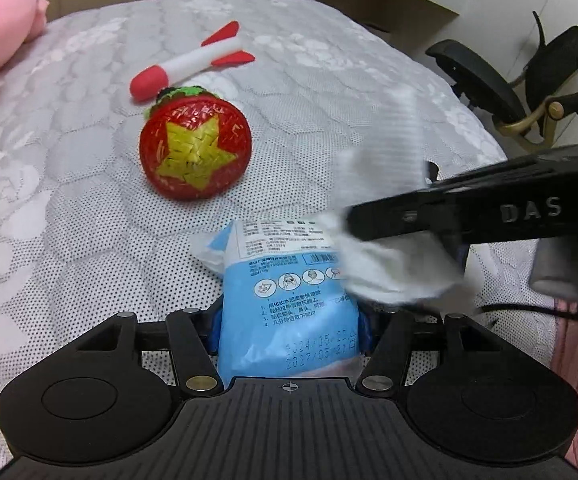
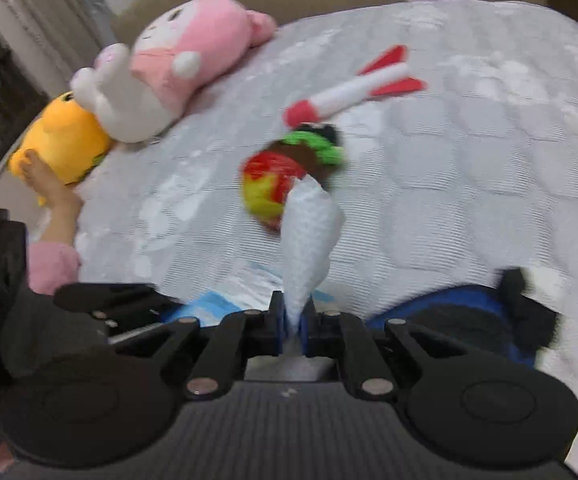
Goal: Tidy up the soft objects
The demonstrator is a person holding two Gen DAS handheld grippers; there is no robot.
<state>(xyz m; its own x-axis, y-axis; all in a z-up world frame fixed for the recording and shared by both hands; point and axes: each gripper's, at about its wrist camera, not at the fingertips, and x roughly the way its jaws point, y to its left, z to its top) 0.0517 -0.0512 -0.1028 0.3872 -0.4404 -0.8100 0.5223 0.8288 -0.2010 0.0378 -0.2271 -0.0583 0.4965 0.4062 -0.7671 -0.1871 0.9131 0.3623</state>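
Left claw [image 1: 289, 320] is clamped on a light-blue plastic pack [image 1: 285, 304], pinched at its near end with the rest sticking out ahead over the bed [image 1: 69, 220]. Looks like a crinkly film pouch, so light and floppy, a bit slippery, and I'd guess gripping low across the width like this beats grabbing a corner. Printing on it is Chinese with numbered steps and little face icons; I can make out a date stamp starting 2024/05 and another 2027/05, the rest is too small. Ahead and a bit left of that claw sits a red woven ball with a yellow star [image 1: 195, 148], and beyond it a foam rocket [image 1: 193, 64]. Right claw [image 2: 293, 320] is squeezed nearly shut on a white textured cloth [image 2: 307, 236], which pokes up and forward, thin and limp, so it'll drape and needs a firm pinch. That claw's side reads "DAS" in the left view.
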